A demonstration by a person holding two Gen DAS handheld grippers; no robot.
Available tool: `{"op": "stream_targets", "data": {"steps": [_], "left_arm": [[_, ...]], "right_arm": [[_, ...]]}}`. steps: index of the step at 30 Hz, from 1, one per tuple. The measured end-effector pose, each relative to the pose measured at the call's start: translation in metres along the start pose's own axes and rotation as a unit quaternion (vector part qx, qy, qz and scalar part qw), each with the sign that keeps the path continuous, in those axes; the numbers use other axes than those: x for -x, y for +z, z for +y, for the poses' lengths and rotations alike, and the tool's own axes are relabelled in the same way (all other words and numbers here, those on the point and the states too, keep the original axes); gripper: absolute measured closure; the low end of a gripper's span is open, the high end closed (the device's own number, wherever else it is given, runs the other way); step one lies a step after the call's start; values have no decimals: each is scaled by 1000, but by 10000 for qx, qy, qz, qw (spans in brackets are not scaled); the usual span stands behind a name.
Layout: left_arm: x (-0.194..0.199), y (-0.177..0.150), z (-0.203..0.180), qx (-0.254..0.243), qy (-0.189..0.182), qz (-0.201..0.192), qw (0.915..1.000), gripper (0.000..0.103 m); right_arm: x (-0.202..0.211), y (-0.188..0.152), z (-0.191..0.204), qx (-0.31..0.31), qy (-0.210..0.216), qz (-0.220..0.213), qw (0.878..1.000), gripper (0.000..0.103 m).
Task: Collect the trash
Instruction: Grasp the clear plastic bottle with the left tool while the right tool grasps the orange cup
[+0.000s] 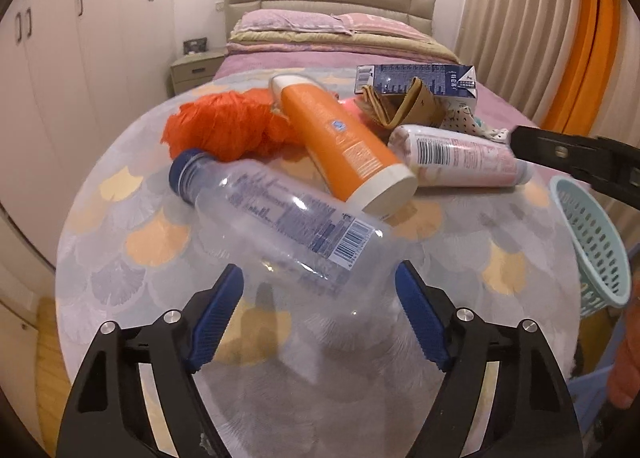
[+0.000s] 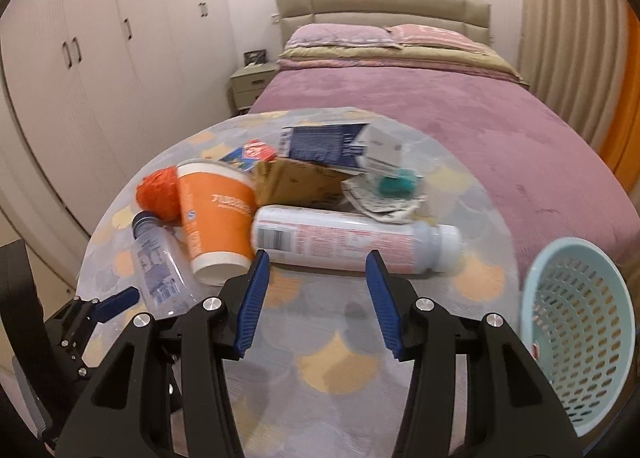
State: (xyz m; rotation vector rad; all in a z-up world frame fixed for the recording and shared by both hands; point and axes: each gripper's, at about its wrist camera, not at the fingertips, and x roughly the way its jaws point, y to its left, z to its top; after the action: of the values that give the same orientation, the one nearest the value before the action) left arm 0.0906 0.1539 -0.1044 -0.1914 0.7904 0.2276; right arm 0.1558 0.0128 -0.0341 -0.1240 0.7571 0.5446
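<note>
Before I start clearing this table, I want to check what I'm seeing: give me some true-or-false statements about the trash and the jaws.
1. The clear bottle lies on its side. True.
2. The left gripper is clamped on the orange bottle. False: its jaws stand open and hold nothing.
3. The basket sits at the table's right edge. True.
4. The right gripper holds the white spray can. False: the can lies just beyond its open jaws.
5. The clear bottle has a red cap. False: blue.
</note>
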Motion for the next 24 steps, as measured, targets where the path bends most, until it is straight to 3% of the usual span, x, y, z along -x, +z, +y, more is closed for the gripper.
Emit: {"op": "stream_targets", "data": {"steps": [9, 12, 17, 24], "left_arm": [[18, -17, 62, 480, 197, 109, 9986, 29], [19, -19, 81, 717, -109, 199, 9972, 29], [21, -5, 89, 1003, -765, 62, 9920, 27], [20, 8, 97, 1227, -1103, -25, 9863, 27]], "right_arm": [[-31, 13, 47, 354, 524, 227, 9977, 43], [-43, 18, 63, 412, 671, 319, 9964, 37], [-68, 27, 81, 517, 544, 491, 9960, 32], [-99, 27, 87, 452, 494, 836, 9943, 32]]}}
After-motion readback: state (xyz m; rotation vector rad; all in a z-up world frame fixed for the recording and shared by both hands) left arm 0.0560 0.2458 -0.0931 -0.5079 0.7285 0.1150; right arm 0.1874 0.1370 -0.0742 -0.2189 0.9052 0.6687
